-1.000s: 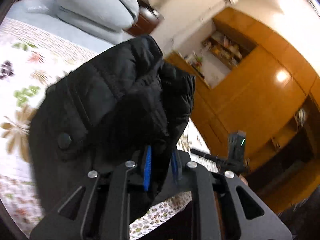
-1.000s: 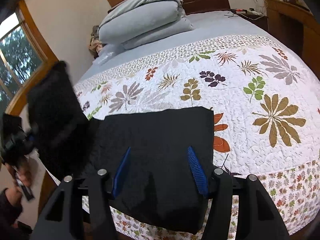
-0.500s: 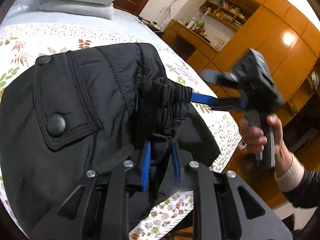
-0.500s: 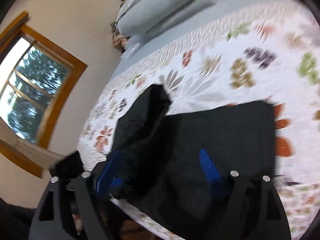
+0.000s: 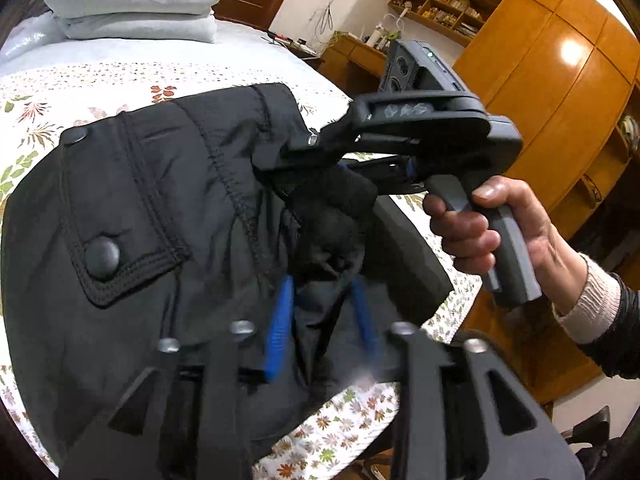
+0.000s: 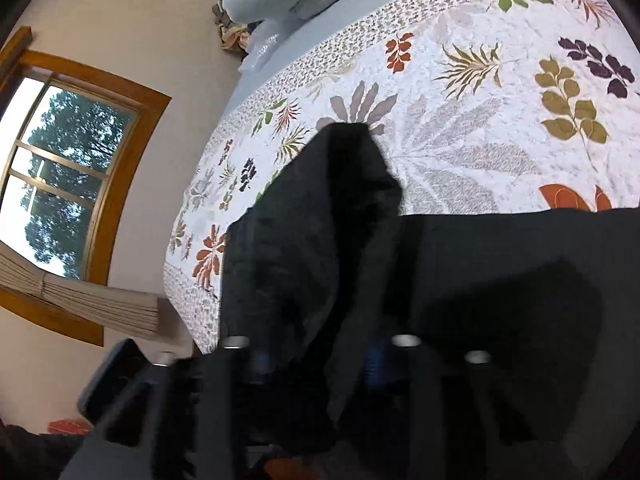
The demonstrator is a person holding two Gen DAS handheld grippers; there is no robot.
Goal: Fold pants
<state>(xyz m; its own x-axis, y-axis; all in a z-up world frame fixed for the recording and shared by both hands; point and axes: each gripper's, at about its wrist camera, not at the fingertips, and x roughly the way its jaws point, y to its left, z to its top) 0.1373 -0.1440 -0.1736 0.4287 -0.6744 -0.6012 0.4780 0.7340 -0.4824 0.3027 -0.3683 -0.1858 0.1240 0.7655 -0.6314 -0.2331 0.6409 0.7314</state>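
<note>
Black padded pants with a buttoned pocket flap lie partly lifted over a floral quilt. My left gripper has its blue fingers closed on a bunched fold of the waistband. My right gripper, held by a hand, reaches in from the right and its jaws close around the same bunched waistband just beyond the left one. In the right wrist view, the pants fill the lower frame and a raised fold sits between the right gripper's mostly hidden blue fingers.
The floral quilt covers the bed, with grey pillows stacked at the head. Wooden wardrobes and shelves stand to the right of the bed. A window is in the wall to the left.
My right gripper has swung over from the flat pant leg to the lifted waistband and closed in on it. The left gripper has kept its hold and lowered the fabric slightly.
</note>
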